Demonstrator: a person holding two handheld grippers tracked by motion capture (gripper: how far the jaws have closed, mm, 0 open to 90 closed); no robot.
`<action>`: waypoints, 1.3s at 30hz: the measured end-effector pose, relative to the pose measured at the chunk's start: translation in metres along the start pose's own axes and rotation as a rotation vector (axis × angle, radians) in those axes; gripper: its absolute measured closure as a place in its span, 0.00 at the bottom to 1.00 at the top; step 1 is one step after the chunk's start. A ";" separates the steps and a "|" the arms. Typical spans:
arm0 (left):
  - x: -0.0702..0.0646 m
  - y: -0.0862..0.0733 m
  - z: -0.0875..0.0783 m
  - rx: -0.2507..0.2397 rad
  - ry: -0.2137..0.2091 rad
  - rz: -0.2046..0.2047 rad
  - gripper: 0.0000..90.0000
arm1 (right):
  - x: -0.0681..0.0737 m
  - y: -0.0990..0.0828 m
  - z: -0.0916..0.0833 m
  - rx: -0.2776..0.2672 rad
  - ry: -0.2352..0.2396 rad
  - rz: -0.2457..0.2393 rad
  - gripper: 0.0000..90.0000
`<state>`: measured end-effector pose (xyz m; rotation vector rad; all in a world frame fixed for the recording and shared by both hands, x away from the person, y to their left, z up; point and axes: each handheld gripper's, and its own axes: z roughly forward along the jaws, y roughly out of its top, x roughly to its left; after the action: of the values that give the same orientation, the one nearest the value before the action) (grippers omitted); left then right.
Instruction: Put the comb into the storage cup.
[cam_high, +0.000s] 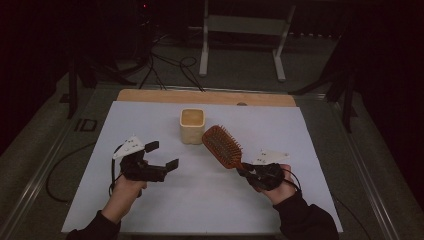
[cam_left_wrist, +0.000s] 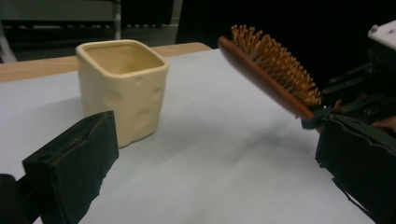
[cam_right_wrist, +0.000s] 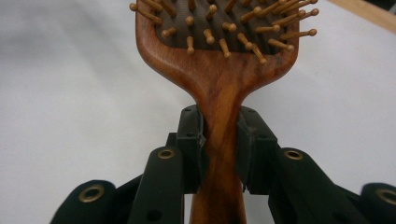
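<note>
a: we note the wooden paddle hairbrush (cam_high: 223, 146) raised off the white sheet (cam_high: 200, 195), bristles up, head tilted toward the cream square cup (cam_high: 192, 125), just beside it.

b: we confirm. the right gripper (cam_high: 248, 172) clamps its handle between both pads.

a: the left gripper (cam_high: 162, 155) hangs apart at the left, jaws spread wide, nothing between them.

A wooden table (cam_high: 150, 95) carries a white sheet (cam_high: 150, 135); a cream square cup (cam_high: 192, 126) stands on it.
</note>
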<state>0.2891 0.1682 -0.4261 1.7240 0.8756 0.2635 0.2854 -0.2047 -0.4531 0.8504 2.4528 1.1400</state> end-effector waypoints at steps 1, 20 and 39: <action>-0.001 0.002 0.003 0.002 0.001 -0.009 0.00 | 0.000 0.000 0.000 -0.002 0.000 0.001 0.81; -0.025 0.036 0.054 0.024 -0.031 -0.129 0.00 | 0.005 0.003 -0.002 -0.013 0.008 -0.015 0.81; -0.035 0.033 0.101 -0.010 -0.108 -0.412 0.00 | 0.008 0.004 -0.004 -0.024 0.003 -0.027 0.81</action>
<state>0.3367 0.0670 -0.4222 1.4922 1.1204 -0.0984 0.2789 -0.2002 -0.4481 0.8060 2.4409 1.1597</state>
